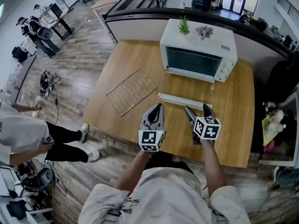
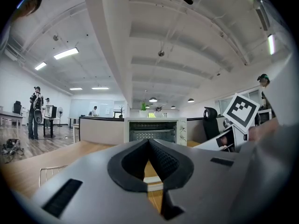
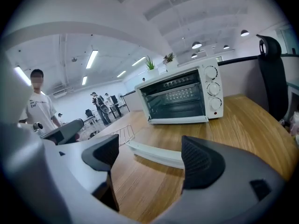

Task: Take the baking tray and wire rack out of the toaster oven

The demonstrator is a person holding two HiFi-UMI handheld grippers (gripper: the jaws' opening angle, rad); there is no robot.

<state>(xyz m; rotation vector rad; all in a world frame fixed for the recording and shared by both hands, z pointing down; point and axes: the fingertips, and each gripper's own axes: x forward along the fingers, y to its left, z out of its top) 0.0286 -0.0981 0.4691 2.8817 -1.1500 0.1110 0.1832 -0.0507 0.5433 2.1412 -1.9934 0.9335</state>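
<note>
The pale wooden table (image 1: pixel 233 120) is a broad rectangle of planked grain. Bare wood lies open on its right side and along the near edge under me, and its far edge runs beside a low dark-topped wall. At the far middle stands the boxy white metal toaster oven (image 1: pixel 198 50), rounded at the corners. It has a dark glass front and knobs down its right side, and two small potted plants (image 1: pixel 184 26) sit on its roof. The thin silver wire rack (image 1: pixel 131 91), a square grid of fine bars, lies flat on the left part of the table, turned askew, with its near-left corner close to the table's left edge. The long, shallow, pale baking tray (image 1: pixel 184 100) lies flat on the wood just near of the oven front, to the right of the rack and apart from it. My left gripper (image 1: pixel 158 110) hovers over the near side of the table, its ribbed black pads pressed together on nothing. My right gripper (image 1: pixel 197 111) hangs beside it on the right, just near of the tray, its jaws spread wide and empty and touching nothing.
</note>
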